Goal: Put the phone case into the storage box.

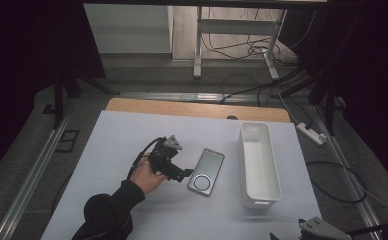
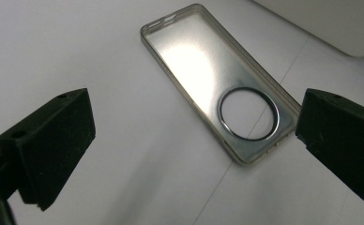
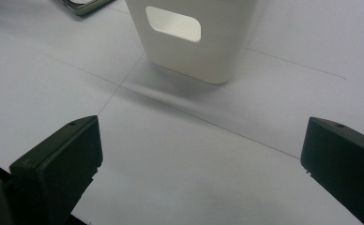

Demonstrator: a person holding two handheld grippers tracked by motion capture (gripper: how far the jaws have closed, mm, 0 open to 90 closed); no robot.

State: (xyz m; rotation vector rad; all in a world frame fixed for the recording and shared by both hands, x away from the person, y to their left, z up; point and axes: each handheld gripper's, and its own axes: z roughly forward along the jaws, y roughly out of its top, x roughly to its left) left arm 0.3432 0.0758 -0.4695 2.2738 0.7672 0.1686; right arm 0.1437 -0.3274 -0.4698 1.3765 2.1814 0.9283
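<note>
Two grippers spread: left gripper (image 2: pixel 194 140) nears clear rectangular phone case (image 1: pixel 206 171) mid-tabletop; right gripper (image 3: pixel 199 168) idles near front edge. Approach step; next, straddle and close on case.

Clear phone case (image 1: pixel 207 171) lies flat, open side up, beside white bin (image 1: pixel 258 165).

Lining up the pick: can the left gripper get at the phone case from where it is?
Probably yes. The left gripper is open beside the phone case, which lies flat on the table with nothing between them.

Glossy clear-plastic phone case (image 2: pixel 217 89) (metallic ring), smooth matt white plastic bin (image 1: pixel 258 165).
</note>
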